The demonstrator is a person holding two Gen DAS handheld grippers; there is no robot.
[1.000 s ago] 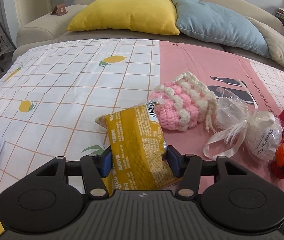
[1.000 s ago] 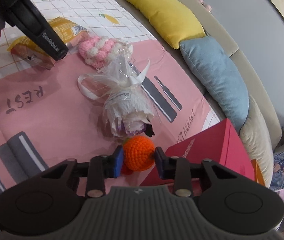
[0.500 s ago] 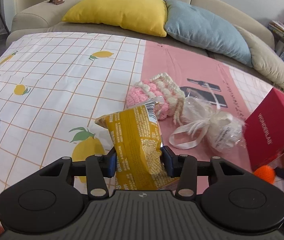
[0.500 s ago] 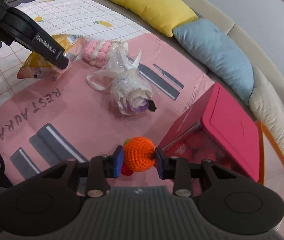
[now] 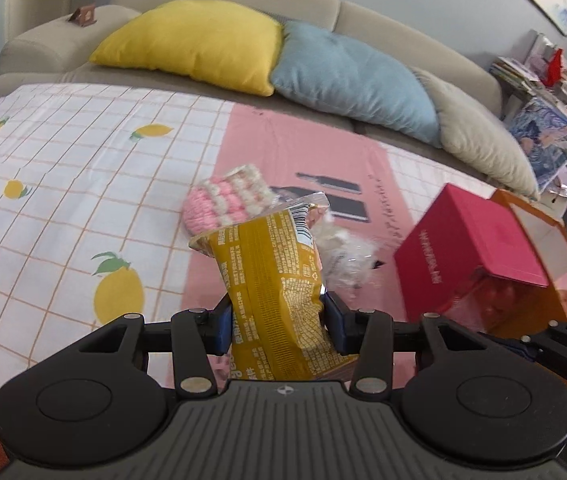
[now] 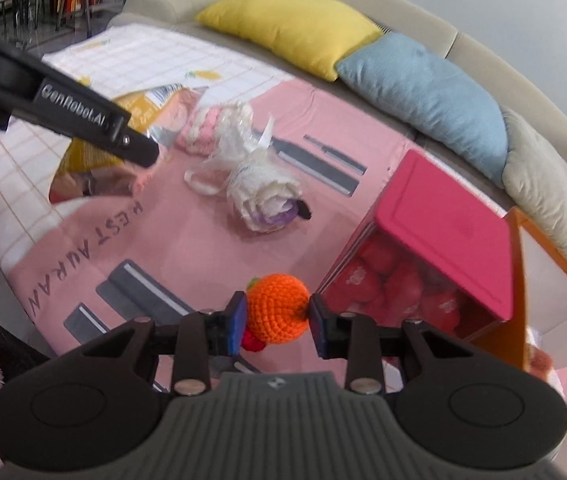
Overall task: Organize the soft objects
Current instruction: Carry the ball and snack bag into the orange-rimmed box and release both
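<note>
My left gripper (image 5: pixel 277 322) is shut on a yellow snack bag (image 5: pixel 273 280) and holds it upright above the cloth; the bag also shows in the right wrist view (image 6: pixel 83 156) behind the left gripper's arm (image 6: pixel 63 114). My right gripper (image 6: pixel 277 322) is shut on an orange crochet ball (image 6: pixel 277 308), held above the pink cloth near the red box. A pink and white crochet pouch (image 5: pixel 223 200) and a clear-wrapped white bundle with ribbon (image 6: pixel 261 192) lie on the cloth.
A red box (image 5: pixel 467 240) with red contents sits inside an orange-rimmed tray (image 6: pixel 547 280) at the right. Yellow (image 5: pixel 195 44), blue (image 5: pixel 355 80) and beige (image 5: pixel 483 144) cushions lean on the sofa behind. The lemon-print cloth (image 5: pixel 63 184) spreads to the left.
Both grippers have risen and moved right with their loads. The red box and orange tray have come closer in both views.
</note>
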